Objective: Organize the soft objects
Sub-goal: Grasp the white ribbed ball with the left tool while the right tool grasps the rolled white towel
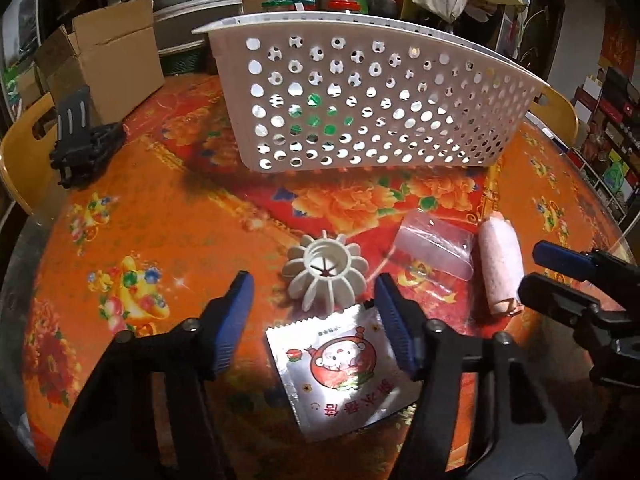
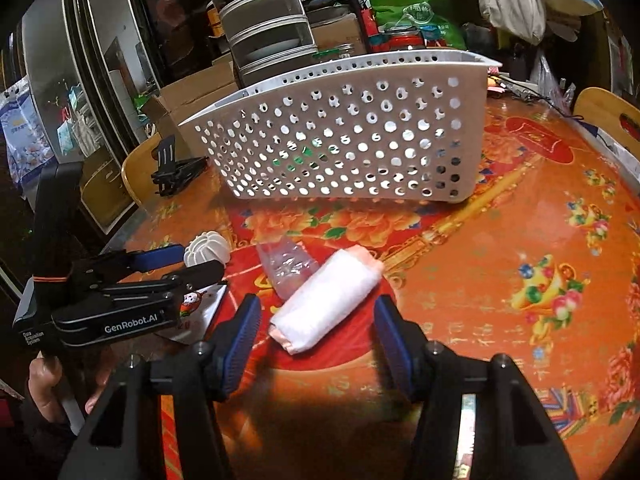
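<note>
1. the white perforated basket stands at the far side of the table with the floral orange cloth, and everything below is placed from it. nothing shows plainly through its holes, so what it holds i cannot tell.
2. on the near side of the basket lie four loose things: a rolled pink-and-white towel, a clear plastic bag touching the roll on its basket side, a white ribbed plastic piece, and a silver foil packet with a cartoon print nearest the cameras.
3. the right gripper has its fingers spread wide, one on each side of the towel roll, touching neither end. it holds nothing.
4. the left gripper is also spread apart and empty, hanging over the gap between the ribbed piece and the foil packet, well short of the basket.
5. judged from this, the right one is about to take the roll, with the basket as the likely home.
6. risks: the roll lies slantwise to the fingers, so closing now may pinch one corner and let it unroll or swing loose.
7. the clear bag touches the roll and could be dragged along or snagged.
8. the two grippers sit near each other, so a lift toward the basket could clip the left one.
9. the basket wall is tall; a low carry may knock its rim.
</note>
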The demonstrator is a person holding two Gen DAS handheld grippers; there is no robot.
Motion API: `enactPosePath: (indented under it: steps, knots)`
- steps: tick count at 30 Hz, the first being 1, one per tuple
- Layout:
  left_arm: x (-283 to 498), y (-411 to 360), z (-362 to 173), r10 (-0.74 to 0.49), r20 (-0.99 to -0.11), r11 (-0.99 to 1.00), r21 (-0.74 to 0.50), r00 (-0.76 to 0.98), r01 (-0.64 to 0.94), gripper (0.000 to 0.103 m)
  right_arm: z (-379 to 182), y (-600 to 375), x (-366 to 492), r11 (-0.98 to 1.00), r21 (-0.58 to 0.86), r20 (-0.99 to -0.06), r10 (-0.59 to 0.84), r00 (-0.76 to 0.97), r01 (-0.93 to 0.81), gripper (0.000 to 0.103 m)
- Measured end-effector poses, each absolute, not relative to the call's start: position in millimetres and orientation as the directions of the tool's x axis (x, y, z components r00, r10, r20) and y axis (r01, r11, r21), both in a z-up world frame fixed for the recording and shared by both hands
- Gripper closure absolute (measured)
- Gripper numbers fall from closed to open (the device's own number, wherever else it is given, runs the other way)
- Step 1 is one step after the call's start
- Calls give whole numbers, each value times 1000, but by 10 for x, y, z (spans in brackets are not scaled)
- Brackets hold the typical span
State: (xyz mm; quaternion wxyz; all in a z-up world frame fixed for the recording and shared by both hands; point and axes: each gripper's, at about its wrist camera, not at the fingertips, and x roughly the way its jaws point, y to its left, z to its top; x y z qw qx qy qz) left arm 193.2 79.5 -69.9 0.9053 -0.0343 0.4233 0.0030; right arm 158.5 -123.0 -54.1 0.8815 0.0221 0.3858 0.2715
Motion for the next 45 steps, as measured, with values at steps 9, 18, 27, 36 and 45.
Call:
enactPosePath:
  steps: [9,18,27,36,45]
  knots:
    - [1870,765,-712,-47,-750,997,-74,660,-13,67,-557,-1231,1575,846,250,-666,503,551,-470,44]
    - [1794,784,-650,-70,-723,996,-91,687,6,68,-607,-1138,1611,843,243,-696,496,519,-479,44]
    - [1781,768,-642,-88,-719,995,-96,690,27,68,-642,-1089,1676,856,237,-713,475,516,-460,44]
    - [1783,819,-649,-102,-715,993,-118,692,25,68,-655,-961,1686,873,162,-737,417,533,-460,57]
    - [1793,879,-655,-116,-712,989,-146,692,16,68,-644,-1092,1665,851,239,-699,485,525,-467,75]
